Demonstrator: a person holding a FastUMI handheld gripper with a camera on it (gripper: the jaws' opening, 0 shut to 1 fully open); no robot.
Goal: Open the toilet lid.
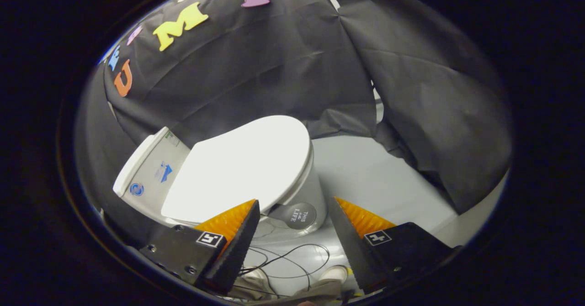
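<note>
A white toilet stands ahead of me, its white lid (247,164) lying flat and closed over the bowl (311,192). The tank (148,169) rises behind the lid, toward the black cloth wall. My gripper (295,205) is open, fingers wide apart with nothing between them. The front edge of the lid lies just beyond the fingertips; one fingertip (249,208) overlaps the lid's near rim in the image, and whether it touches cannot be told. A round dark tab (298,215) hangs at the bowl's side between the fingers.
Black cloth (411,91) drapes behind and beside the toilet. Pale grey floor (365,173) spreads beside the bowl. Thin black cables (292,260) loop on the floor under the gripper, near a person's shoes (336,274).
</note>
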